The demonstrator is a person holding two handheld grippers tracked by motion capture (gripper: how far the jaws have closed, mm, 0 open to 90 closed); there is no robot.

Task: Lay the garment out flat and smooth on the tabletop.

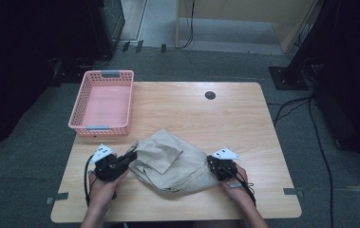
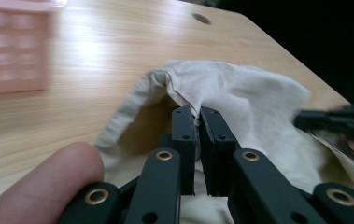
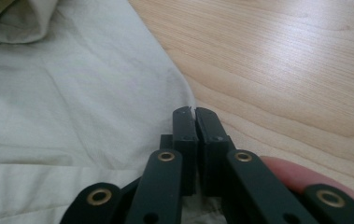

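Observation:
A crumpled beige cloth (image 1: 173, 162) lies on the wooden table (image 1: 225, 118), toward its near edge. My left gripper (image 1: 129, 157) is at the cloth's left edge, shut on a lifted fold of the cloth (image 2: 184, 88), with fabric pinched between its jaws (image 2: 198, 112). My right gripper (image 1: 213, 164) is at the cloth's right edge, shut on the cloth's hem (image 3: 174, 88), which runs into its jaw tips (image 3: 194, 111). A hand holds each gripper. In the left gripper view the right gripper (image 2: 333, 122) appears blurred at the far right.
A pink plastic basket (image 1: 104, 102) with nothing in it stands at the table's back left corner. A dark round grommet (image 1: 210, 95) sits in the tabletop near the far edge. Bare wood stretches between the cloth and the far edge.

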